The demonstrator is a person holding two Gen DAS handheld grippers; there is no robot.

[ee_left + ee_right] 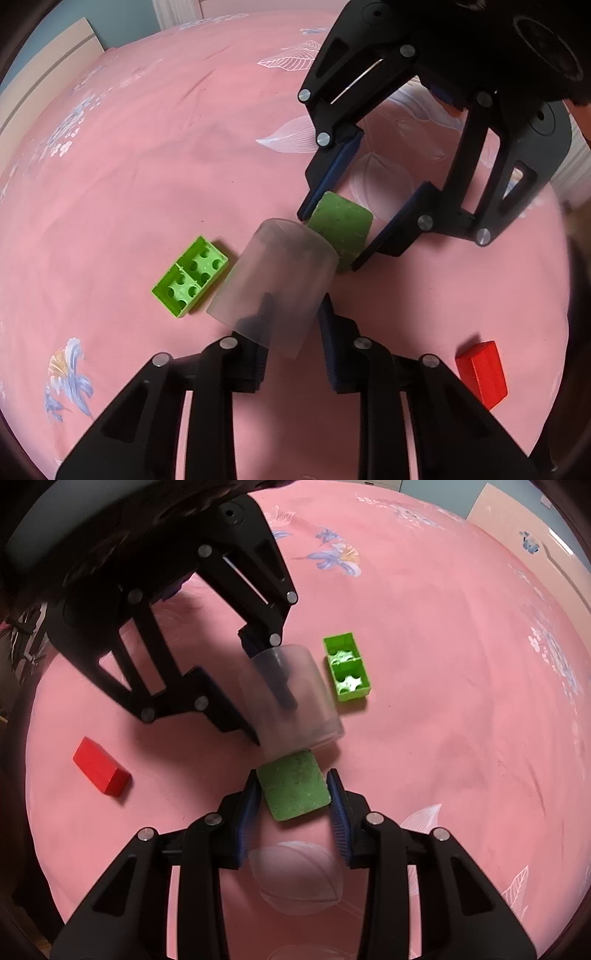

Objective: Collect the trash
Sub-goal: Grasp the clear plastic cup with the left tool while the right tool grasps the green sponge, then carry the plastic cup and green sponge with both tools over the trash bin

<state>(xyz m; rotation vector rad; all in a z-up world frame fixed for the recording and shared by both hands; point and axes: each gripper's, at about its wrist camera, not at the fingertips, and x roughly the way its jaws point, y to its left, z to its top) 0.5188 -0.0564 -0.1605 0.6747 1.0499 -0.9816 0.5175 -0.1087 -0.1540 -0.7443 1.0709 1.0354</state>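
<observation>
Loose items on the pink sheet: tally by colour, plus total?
Green: 2, a dark green block between the right tool's pads and a light green studded brick
Red: 1, a red block
Clear: 1, a translucent cup between the left tool's pads
Total: 4

Both wrist cameras looked steeply down, close over the pink bedsheet, each along its own tongs. They faced one another (each caught the other's tongs), sharing the frosted cup, green block and red block.
</observation>
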